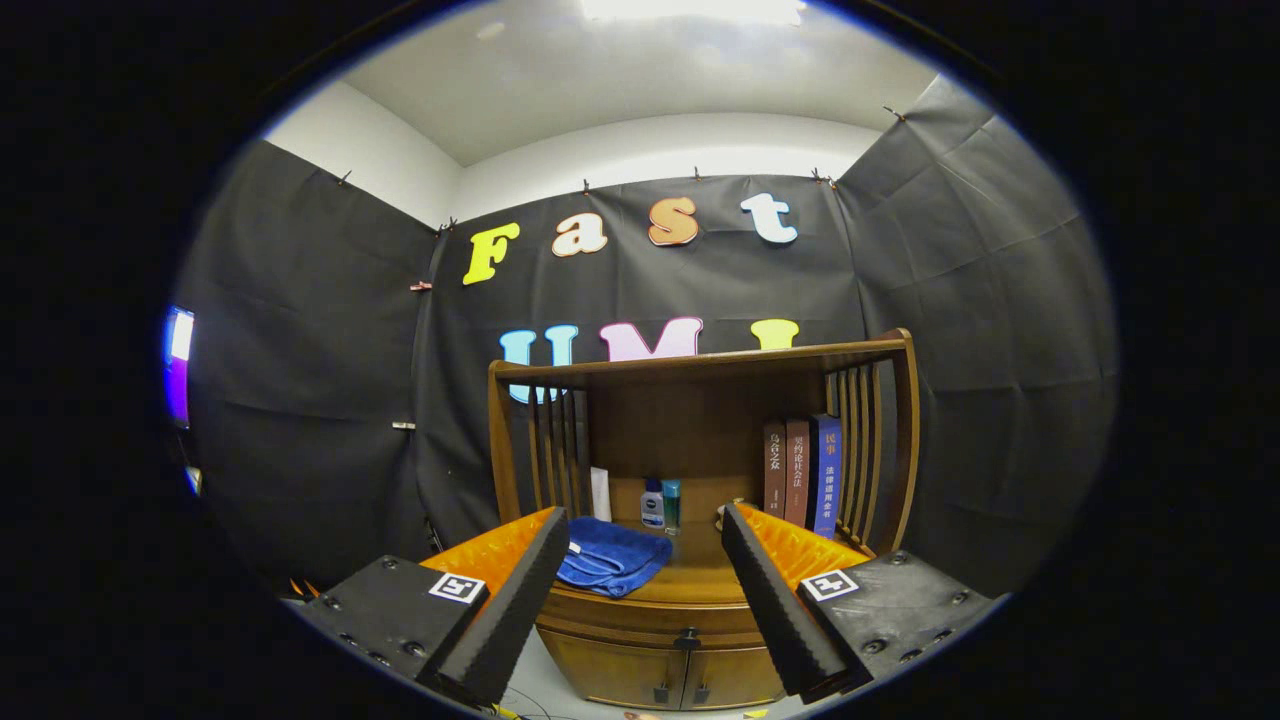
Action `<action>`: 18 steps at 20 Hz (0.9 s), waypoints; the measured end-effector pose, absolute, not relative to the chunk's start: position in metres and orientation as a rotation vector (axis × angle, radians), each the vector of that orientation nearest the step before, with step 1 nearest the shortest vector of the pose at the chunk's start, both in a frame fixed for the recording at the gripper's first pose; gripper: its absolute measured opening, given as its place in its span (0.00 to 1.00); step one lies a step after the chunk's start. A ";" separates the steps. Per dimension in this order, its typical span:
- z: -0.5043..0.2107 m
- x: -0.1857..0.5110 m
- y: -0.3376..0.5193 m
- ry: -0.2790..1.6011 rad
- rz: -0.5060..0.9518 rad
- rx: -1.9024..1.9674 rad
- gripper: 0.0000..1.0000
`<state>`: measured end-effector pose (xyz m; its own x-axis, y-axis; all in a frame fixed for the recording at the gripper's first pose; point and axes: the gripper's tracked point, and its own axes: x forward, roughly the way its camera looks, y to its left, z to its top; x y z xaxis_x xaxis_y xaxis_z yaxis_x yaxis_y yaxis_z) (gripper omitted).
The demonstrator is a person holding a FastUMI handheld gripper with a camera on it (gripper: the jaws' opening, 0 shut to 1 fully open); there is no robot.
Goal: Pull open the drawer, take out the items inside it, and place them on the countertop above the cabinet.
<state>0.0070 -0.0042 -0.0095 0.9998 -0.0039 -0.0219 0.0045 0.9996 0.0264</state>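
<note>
The gripper (645, 560) is hanging in front of a wooden cabinet (700, 480) with its two fingers spread wide apart and gripping nothing; the space between them is looking straight onto the countertop (700, 575).

One drawer (650, 618) is sitting just under that countertop, ahead of and between the fingers, and it is looking closed, with one dark knob (686, 637) at its middle. Below it two cabinet doors (650, 680) are meeting at a seam, each carrying one small dark pull. Whatever is inside the drawer is hidden.

On the countertop one folded blue towel (612, 560) is lying just beside the left finger. Behind it, against the back panel, two small bottles (661, 503) are standing upright side by side, one white and blue, one teal; their labels are too small to make out. One pale upright item (600, 493) is standing to their left, and I cannot tell what it is.

Three books (800, 475) are standing upright at the right end of the shelf, touching each other, two brown and one blue. Their spines are carrying Chinese characters in vertical lines, too blurred to read with any certainty. Slatted side rails are closing the shelf at both ends.
</note>
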 end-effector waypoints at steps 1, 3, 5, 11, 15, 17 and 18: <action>-0.008 0.007 -0.004 0.023 -0.007 0.021 0.99; -0.006 0.005 -0.003 0.022 -0.015 0.009 0.99; -0.005 0.005 -0.003 0.024 -0.025 0.002 0.99; -0.004 0.004 -0.005 0.033 -0.041 0.001 0.99; -0.005 0.005 -0.005 0.044 -0.044 -0.001 0.99; -0.006 0.005 -0.006 0.049 -0.045 -0.004 0.99; -0.006 0.005 -0.006 0.050 -0.046 -0.002 0.99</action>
<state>0.0051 -0.0056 -0.0058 0.9977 -0.0460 -0.0500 0.0459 0.9989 -0.0033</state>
